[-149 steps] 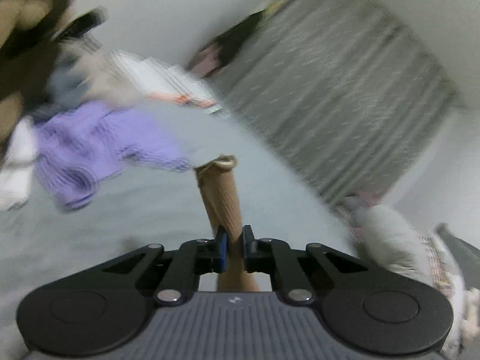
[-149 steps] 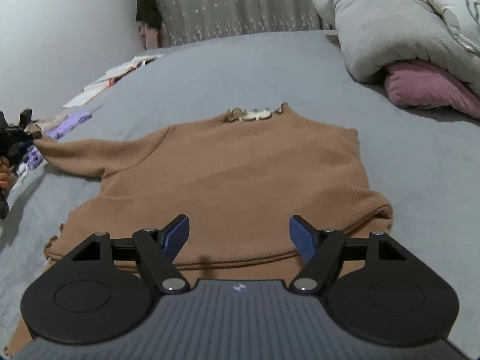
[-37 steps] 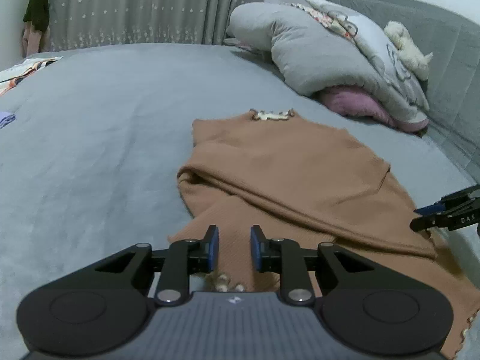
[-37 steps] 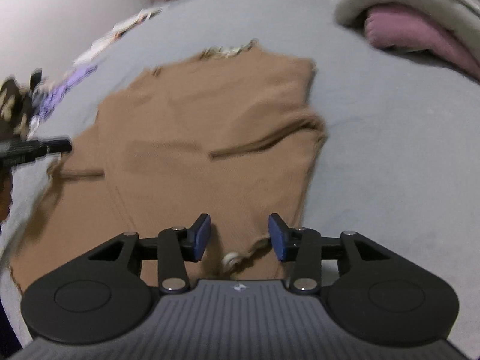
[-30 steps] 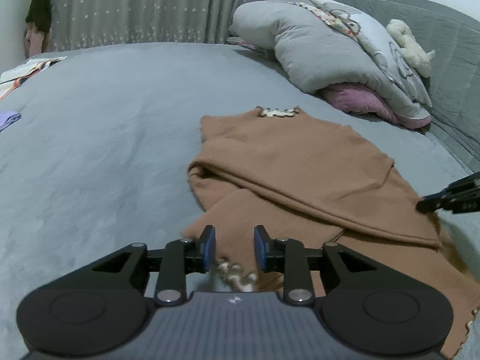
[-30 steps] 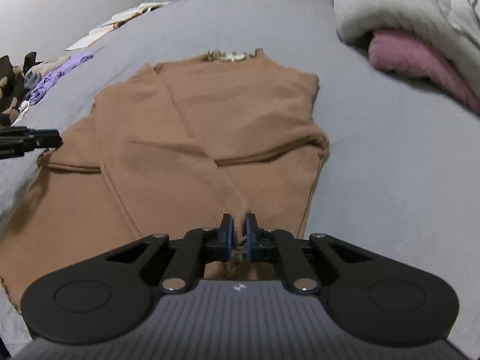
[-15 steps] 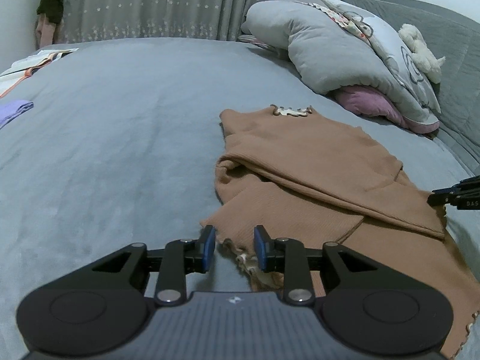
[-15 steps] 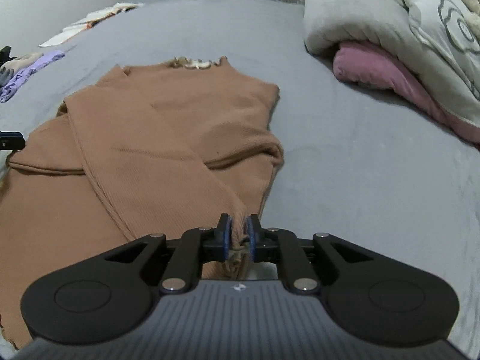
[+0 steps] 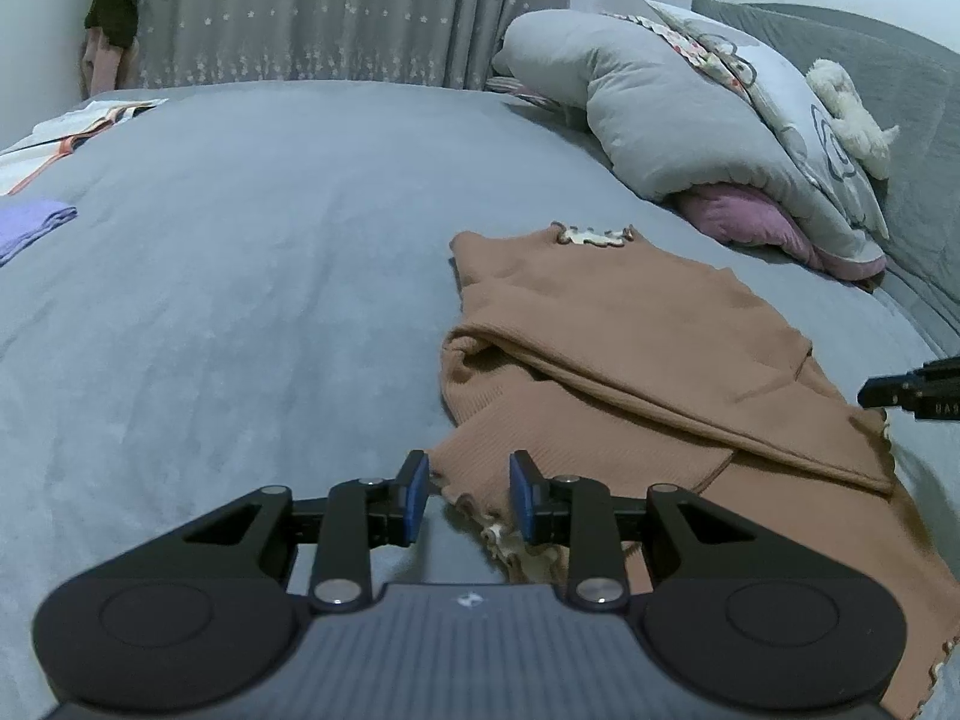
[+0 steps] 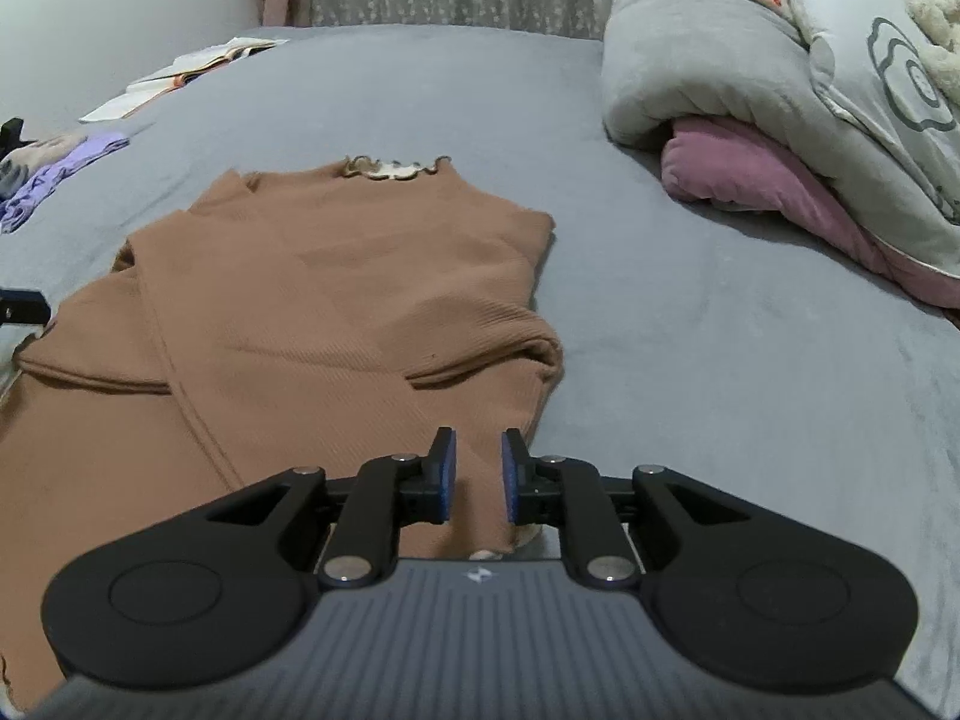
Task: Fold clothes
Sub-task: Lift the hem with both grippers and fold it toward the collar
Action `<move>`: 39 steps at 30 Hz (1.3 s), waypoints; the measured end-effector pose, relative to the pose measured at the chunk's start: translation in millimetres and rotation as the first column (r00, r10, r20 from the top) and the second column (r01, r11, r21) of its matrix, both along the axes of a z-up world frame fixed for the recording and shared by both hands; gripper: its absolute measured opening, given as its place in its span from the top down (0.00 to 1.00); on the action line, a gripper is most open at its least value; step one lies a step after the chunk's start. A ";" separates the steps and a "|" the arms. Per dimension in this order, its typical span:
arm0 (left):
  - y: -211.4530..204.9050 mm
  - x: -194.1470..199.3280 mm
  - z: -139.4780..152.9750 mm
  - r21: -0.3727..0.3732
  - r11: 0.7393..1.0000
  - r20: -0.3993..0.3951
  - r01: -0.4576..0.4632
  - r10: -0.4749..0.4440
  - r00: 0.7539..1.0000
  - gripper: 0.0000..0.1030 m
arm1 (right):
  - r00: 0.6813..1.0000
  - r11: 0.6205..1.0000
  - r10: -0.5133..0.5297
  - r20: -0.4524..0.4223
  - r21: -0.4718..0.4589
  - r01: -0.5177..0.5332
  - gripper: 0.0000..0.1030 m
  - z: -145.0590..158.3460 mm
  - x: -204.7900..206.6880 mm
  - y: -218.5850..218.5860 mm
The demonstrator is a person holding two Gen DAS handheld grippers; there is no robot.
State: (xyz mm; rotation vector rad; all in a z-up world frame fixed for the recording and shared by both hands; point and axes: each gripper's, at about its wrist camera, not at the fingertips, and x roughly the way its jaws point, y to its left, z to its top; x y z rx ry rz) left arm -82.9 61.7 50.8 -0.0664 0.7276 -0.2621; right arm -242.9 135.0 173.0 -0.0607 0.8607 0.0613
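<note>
My left gripper stood spread, its blue pads either side of the frilled hem corner of the brown sweater, with nothing pinched. My right gripper was parted too, more narrowly; the cloth of the other hem corner sat in the gap, and I saw no pad pressing on it, so I took it as not gripped.

The sweater lay flat on the grey bed, collar away from me and hem toward me. Both sleeves had been brought across the body: one sleeve ran diagonally over the front toward the hem, and the other shoulder was rolled inward into a soft ridge. I judged the sleeve folds done, though loosely, with the edge on my left side bunched, not crisp.

What remained, as I read it, was the lengthwise fold: taking both hem corners and carrying them up to the collar, then perhaps a smoothing pass. With both grippers sitting at the hem, that seemed the step in hand.

Beyond the sweater's collar end lay bare grey bed up to the curtain. To the sweater's right sat a grey duvet heaped over a pink pillow. To its left, well apart, lay a purple garment and papers, other clothes perhaps waiting.
</note>
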 end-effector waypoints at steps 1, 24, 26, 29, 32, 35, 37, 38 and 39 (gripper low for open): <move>0.1 -1.3 1.0 -0.002 1.000 0.002 0.004 -0.004 1.000 0.71 | 1.000 1.000 0.002 -0.005 -0.006 -0.002 0.79 -0.5 -0.3 0.1; -20.6 -12.5 -10.4 0.034 0.995 -0.024 0.090 -0.089 0.996 0.42 | 0.991 0.998 0.049 -0.124 -0.020 -0.052 0.49 -19.3 0.5 21.7; -20.8 -12.5 -11.8 0.027 0.996 -0.035 0.089 -0.088 0.995 0.42 | 0.995 0.999 0.046 -0.086 -0.009 -0.047 0.49 -11.5 -1.7 20.8; -21.3 -14.9 -9.7 0.021 0.996 -0.032 0.088 -0.087 0.996 0.42 | 0.997 1.000 0.023 -0.073 0.021 -0.021 0.48 -7.3 -2.8 16.0; -21.9 -17.4 -7.6 0.015 0.996 -0.030 0.087 -0.086 0.996 0.40 | 0.993 1.000 0.021 -0.113 0.007 -0.020 0.47 -14.4 -0.1 14.6; -22.5 -19.9 -5.5 0.010 0.996 -0.028 0.085 -0.085 0.996 0.29 | 0.997 0.999 0.031 -0.064 -0.008 -0.032 0.47 -5.4 -2.4 16.7; -23.1 -21.8 -4.3 0.001 0.996 -0.026 0.085 -0.084 0.996 0.24 | 1.000 0.999 0.014 -0.008 0.031 -0.014 0.44 6.6 -7.2 11.2; -23.7 -23.4 -4.3 -0.015 0.996 -0.031 0.086 -0.086 0.996 0.24 | 1.000 0.998 -0.007 0.012 0.061 0.006 0.42 11.5 -9.4 5.5; -24.2 -24.9 -4.5 -0.034 0.995 -0.043 0.088 -0.090 0.995 0.24 | 1.000 0.997 -0.019 0.016 0.078 0.018 0.41 12.9 -9.5 1.9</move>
